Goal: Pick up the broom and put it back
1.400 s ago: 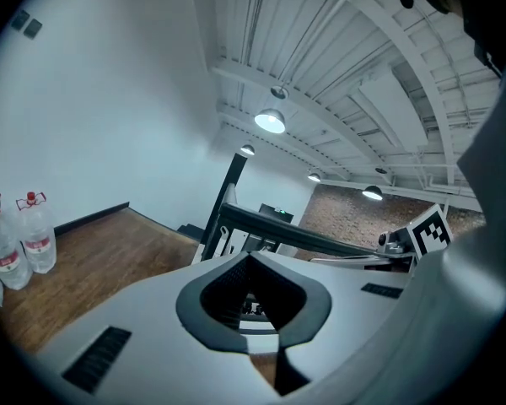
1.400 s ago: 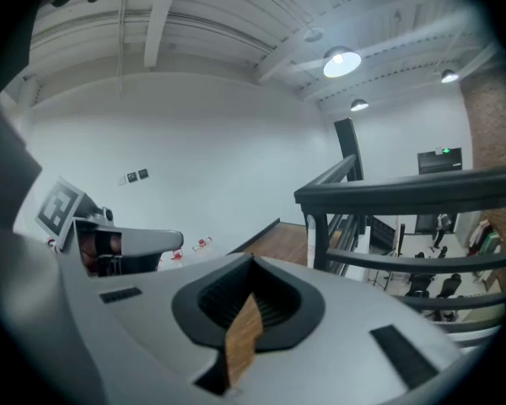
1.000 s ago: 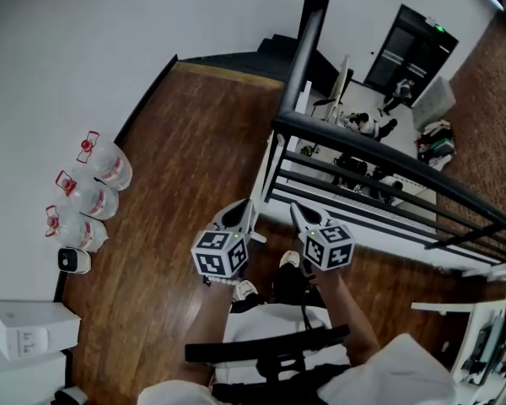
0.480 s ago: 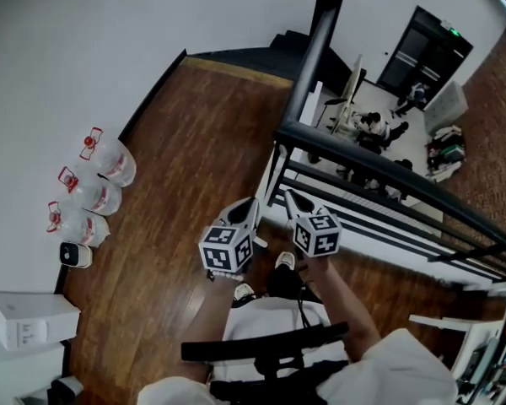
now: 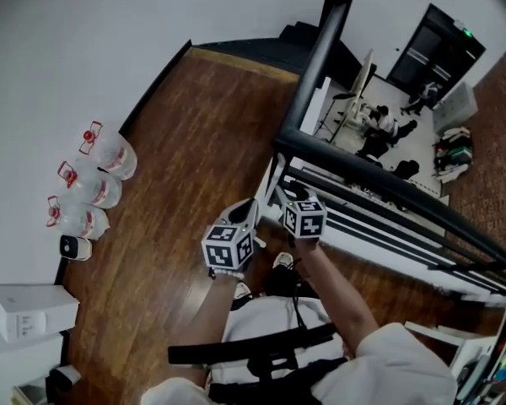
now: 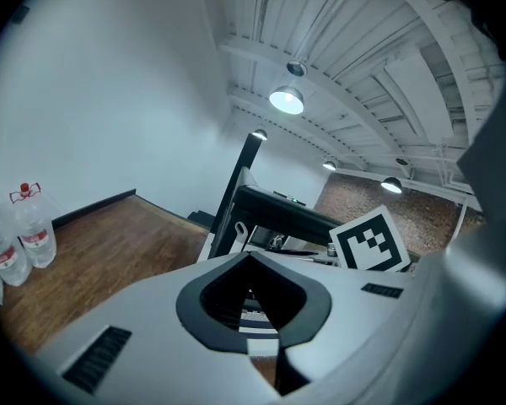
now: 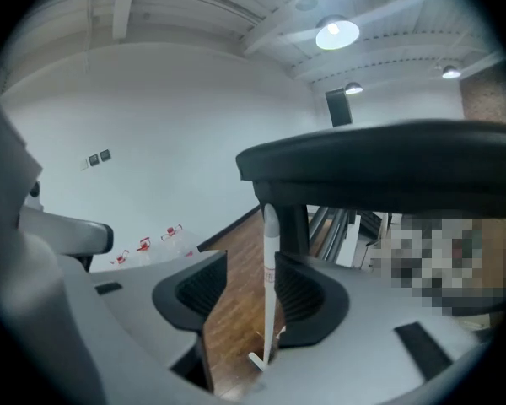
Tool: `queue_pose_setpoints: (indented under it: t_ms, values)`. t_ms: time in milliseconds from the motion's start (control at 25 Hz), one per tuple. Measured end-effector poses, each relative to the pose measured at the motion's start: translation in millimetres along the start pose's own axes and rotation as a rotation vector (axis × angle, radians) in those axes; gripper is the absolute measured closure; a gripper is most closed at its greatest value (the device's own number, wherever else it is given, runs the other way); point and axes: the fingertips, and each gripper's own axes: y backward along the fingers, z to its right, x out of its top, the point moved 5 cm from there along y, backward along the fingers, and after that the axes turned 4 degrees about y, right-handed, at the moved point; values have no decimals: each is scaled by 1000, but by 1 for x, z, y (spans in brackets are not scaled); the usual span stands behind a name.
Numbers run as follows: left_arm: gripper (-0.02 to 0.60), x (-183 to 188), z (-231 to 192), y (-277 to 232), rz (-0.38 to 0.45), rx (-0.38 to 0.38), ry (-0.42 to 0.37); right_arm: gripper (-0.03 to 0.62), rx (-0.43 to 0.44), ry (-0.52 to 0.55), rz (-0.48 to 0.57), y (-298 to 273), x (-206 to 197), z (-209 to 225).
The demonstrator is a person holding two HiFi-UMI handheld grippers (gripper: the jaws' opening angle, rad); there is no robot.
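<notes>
The broom shows only as a thin white handle (image 7: 271, 285), standing upright against the black railing (image 7: 388, 171). My right gripper (image 7: 249, 289) is around the handle with its jaws opening. The handle stands close by the right-hand pad (image 7: 299, 289), with a wide gap to the other one. In the head view the right gripper (image 5: 291, 191) points at the railing's corner post (image 5: 280, 154), and I cannot make out the handle there. The left gripper (image 5: 249, 205) hovers just left of it, shut and empty, its tips (image 6: 251, 260) meeting.
The black railing (image 5: 379, 184) runs diagonally right, with a lower room beyond it. Three water bottles (image 5: 93, 188) and a small white device (image 5: 74, 247) stand by the left wall. A white box (image 5: 25, 310) sits at the lower left. Wood floor (image 5: 194, 125) stretches ahead.
The right gripper has moved left and forward to the railing's corner post. The left gripper has edged forward a little beside it.
</notes>
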Motion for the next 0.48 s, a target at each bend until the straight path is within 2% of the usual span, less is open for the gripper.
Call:
queue_pose_setpoints:
  t_ms: [480]
  values:
    - [588, -2, -10, -33, -38, 56, 33, 382, -19, -3, -87, -76, -12, 26]
